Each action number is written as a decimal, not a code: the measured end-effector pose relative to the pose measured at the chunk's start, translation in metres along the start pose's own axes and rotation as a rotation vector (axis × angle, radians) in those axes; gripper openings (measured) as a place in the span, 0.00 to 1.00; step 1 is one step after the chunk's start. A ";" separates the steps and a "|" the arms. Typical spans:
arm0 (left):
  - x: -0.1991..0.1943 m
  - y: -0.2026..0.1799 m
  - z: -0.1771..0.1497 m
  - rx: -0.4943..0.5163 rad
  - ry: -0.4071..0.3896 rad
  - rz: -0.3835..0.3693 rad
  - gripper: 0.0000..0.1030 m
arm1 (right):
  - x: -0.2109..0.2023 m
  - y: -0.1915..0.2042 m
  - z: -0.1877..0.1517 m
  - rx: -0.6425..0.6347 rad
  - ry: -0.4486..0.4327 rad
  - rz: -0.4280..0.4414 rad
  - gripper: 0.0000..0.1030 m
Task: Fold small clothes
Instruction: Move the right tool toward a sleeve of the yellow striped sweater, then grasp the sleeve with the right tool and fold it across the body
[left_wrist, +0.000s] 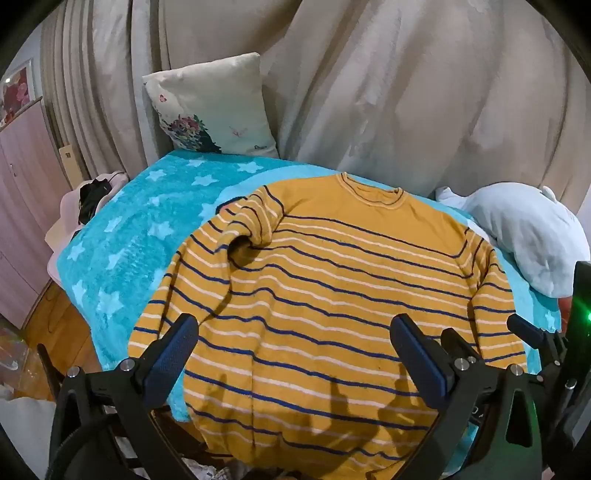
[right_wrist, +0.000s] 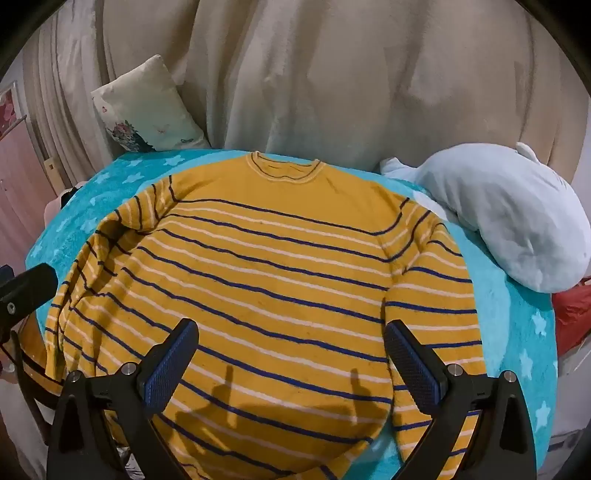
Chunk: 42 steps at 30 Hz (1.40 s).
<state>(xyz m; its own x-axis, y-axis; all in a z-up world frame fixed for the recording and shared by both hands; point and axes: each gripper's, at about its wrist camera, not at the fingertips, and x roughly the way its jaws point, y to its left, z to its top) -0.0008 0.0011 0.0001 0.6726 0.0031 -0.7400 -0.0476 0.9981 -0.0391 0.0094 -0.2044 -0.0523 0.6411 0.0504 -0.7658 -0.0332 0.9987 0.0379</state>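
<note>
Left wrist view: the left gripper (left_wrist: 293, 345) is hovering with jaws spread wide, gripping nothing, above the hem of a yellow striped sweater (left_wrist: 325, 288). The right gripper (right_wrist: 291, 350) is likewise hanging released over it. The sweater is lying flat on a turquoise star blanket (left_wrist: 122, 251), one sleeve bunched. Beyond are sitting a floral pillow (left_wrist: 212, 107), a white plush toy (right_wrist: 509, 214) and beige curtains (left_wrist: 369, 81).

Sweater (right_wrist: 258, 266): matt knitted cloth, slightly fuzzy. Blanket (left_wrist: 122, 258): fluffy plush pile. Curtain (left_wrist: 369, 92): soft matt fabric. Plush toy (right_wrist: 517, 221): smooth velvety cloth. Left gripper (left_wrist: 295, 350) fingers (left_wrist: 173, 354): matt black plastic, textured blue pads, metal screws.
</note>
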 end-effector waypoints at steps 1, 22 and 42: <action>0.001 -0.002 0.001 0.014 0.023 0.014 1.00 | 0.000 0.000 0.000 0.001 0.002 0.001 0.99; -0.007 -0.029 -0.013 0.098 0.005 -0.061 0.99 | -0.008 -0.161 -0.064 0.234 0.105 -0.105 0.94; 0.011 0.002 0.005 -0.043 0.024 -0.031 0.99 | -0.036 -0.210 -0.141 0.364 0.229 -0.080 0.07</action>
<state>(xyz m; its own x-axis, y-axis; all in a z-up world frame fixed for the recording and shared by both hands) 0.0106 0.0031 -0.0050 0.6564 -0.0302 -0.7538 -0.0590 0.9941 -0.0912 -0.1143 -0.4163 -0.1234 0.4430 0.0120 -0.8964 0.3087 0.9367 0.1651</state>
